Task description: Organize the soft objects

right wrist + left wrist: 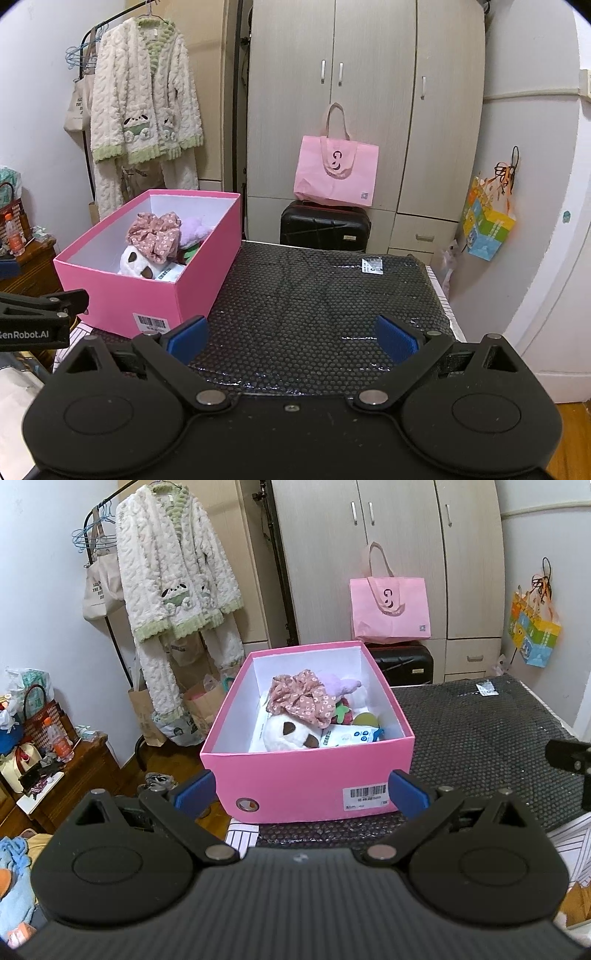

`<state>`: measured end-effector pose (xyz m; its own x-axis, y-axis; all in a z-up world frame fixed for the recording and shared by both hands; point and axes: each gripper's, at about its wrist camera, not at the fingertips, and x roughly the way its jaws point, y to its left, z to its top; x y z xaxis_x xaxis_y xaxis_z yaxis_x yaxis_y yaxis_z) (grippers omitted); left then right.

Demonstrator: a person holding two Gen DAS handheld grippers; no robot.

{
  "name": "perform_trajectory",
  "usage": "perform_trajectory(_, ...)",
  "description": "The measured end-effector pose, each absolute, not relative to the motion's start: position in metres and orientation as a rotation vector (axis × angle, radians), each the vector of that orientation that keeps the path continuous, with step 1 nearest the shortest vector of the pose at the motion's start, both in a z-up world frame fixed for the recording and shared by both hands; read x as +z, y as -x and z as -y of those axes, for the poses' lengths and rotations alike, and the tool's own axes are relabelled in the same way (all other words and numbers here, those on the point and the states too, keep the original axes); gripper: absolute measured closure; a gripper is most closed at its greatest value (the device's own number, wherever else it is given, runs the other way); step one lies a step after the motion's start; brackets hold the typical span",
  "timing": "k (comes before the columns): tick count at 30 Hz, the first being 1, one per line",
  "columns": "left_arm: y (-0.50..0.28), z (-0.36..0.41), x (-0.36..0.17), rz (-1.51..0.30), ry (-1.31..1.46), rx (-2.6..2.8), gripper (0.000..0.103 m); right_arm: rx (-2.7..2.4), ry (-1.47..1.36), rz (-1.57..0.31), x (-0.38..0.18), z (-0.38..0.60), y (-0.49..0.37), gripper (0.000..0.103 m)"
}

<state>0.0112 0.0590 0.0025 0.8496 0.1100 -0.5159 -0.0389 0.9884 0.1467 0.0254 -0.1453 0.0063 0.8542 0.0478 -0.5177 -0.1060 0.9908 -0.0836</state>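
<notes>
A pink box (295, 775) stands on a black bubble-wrap surface (480, 731). Inside lie a floral pink scrunchie (301, 698), a white plush with brown patches (284, 734), a purple soft toy (340, 683) and a wipes packet (351, 736). My left gripper (301, 794) is open and empty, its blue pads straddling the box's near wall without touching it. In the right wrist view the box (122, 291) is at the left, with the scrunchie (155, 236) and the plush (135, 264) inside. My right gripper (291, 339) is open and empty over the black surface (332, 295).
A pink tote bag (336, 173) sits on a black suitcase (325, 225) before the wardrobe. A fluffy robe (173, 565) hangs on a rack at the left. A cluttered wooden side table (62, 764) stands lower left. A colourful bag (487, 225) hangs on the right wall.
</notes>
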Motion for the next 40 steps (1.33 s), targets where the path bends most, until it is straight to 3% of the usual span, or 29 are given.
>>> perform_trajectory(40,-0.007,-0.058,0.001,-0.484,-0.118,0.100,0.002,0.040,0.074,-0.523,0.002,0.159,-0.023,0.003)
